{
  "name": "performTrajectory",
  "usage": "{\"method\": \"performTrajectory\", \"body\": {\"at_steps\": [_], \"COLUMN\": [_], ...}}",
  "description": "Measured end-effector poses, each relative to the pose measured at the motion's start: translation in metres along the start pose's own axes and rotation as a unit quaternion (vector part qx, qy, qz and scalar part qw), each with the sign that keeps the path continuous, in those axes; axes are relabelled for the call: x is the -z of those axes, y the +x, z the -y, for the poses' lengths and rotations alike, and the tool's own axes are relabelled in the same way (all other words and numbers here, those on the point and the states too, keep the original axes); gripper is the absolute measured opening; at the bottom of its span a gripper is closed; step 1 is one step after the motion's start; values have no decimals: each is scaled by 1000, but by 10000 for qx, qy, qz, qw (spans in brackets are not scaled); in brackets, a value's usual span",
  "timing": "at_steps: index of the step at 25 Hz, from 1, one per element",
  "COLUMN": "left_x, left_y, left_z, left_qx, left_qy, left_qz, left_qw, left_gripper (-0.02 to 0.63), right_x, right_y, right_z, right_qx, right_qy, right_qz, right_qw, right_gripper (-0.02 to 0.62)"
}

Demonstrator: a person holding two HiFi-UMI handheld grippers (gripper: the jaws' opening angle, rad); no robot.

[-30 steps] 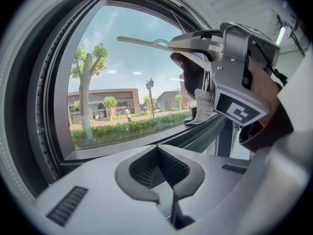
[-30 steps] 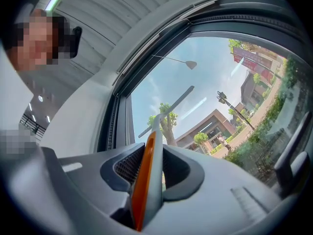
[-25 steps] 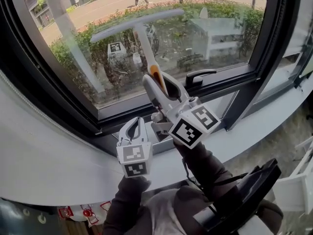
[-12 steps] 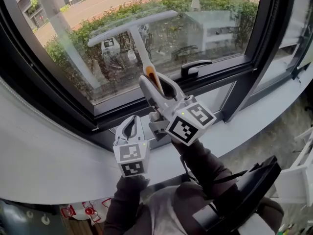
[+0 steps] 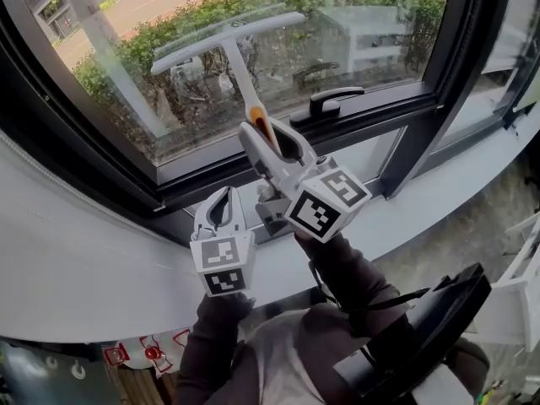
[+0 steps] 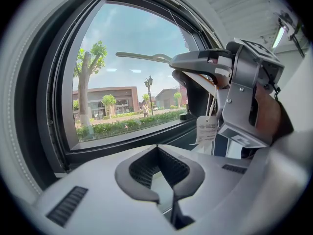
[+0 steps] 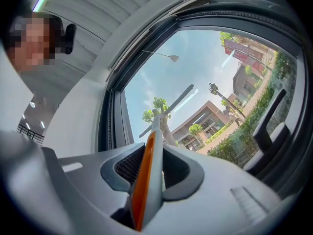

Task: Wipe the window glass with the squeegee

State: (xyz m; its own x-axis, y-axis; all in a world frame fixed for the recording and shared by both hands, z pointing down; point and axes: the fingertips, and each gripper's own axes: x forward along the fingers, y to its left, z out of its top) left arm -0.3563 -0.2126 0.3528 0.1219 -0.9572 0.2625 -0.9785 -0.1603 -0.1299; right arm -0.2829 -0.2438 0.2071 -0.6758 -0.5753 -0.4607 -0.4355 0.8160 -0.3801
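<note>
Squeegee (image 5: pixel 239 74) pinched by its handle in the right gripper (image 5: pixel 268 137), blade raised at the window glass (image 5: pixel 363 24), left gripper (image 5: pixel 221 202) held just beside, jaws pressed together, empty.

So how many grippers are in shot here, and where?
2. The left gripper sits low over the sill, shut and empty; the right gripper is beside it, angled up at the glass, clamped on the squeegee handle. None hidden.

white n orange squeegee (image 5: pixel 240 76), blk window frame (image 5: pixel 447 57).
</note>
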Motion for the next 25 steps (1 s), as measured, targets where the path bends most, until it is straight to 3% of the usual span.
{"method": "performTrajectory", "body": {"at_steps": [25], "left_x": [7], "left_y": [-9], "left_z": [0], "left_qx": [-45], "left_qy": [35], "left_qz": [-67], "left_qw": [10000], "left_gripper": [2], "right_x": [33], "right_y": [-26], "right_z": [12], "right_qx": [183], "right_qy": [261], "right_qz": [-391], "right_qw": [9987], "right_gripper": [95]}}
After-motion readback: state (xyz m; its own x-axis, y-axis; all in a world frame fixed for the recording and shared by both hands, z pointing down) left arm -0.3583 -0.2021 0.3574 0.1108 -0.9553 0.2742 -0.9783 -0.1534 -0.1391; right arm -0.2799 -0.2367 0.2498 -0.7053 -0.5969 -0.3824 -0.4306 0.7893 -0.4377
